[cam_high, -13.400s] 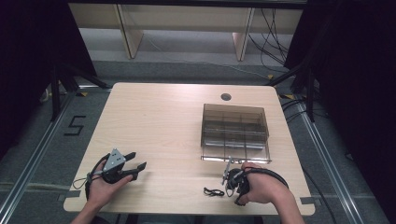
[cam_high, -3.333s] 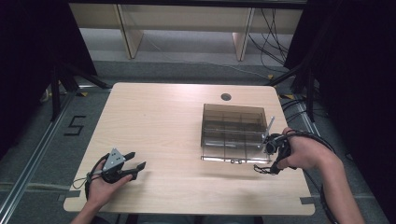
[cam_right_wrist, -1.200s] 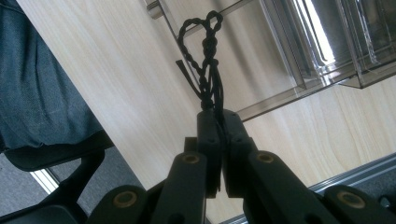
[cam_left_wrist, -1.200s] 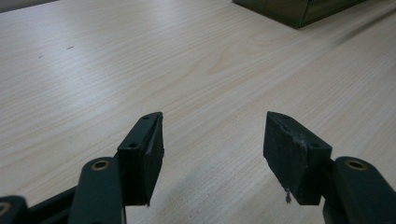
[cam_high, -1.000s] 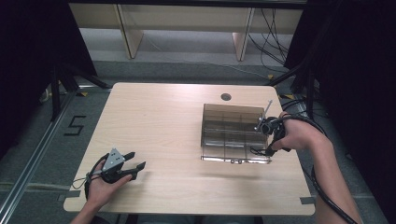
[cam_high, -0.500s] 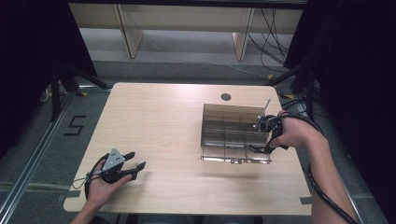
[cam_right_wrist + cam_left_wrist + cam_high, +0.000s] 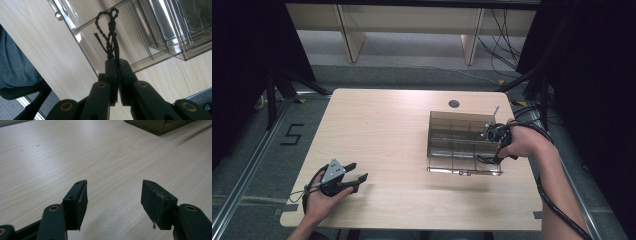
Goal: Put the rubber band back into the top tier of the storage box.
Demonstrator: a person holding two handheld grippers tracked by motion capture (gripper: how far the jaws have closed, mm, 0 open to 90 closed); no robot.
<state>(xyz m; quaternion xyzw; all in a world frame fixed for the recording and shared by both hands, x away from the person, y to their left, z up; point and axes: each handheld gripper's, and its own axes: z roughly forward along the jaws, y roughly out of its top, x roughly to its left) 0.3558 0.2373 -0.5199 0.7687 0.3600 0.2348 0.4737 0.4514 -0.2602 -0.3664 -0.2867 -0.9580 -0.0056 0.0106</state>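
Light wood is covering the table (image 7: 392,145), and dark floor and black stands are sitting all around it. On the right side of the table a clear box (image 7: 452,145) with little rooms inside is standing.

The right gripper (image 7: 117,65) is hanging over the right side of that box, held in the person's right hand (image 7: 519,142). Its two black jaws are squeezing tight together on a thin black twisted string (image 7: 110,32). The string is sticking out past the jaw tips, making a small loop, with the box's walls behind it.

The left gripper (image 7: 114,195) is resting near the front left corner of the table, well apart from the box. Its jaws are standing wide apart, with just bare wood between them.
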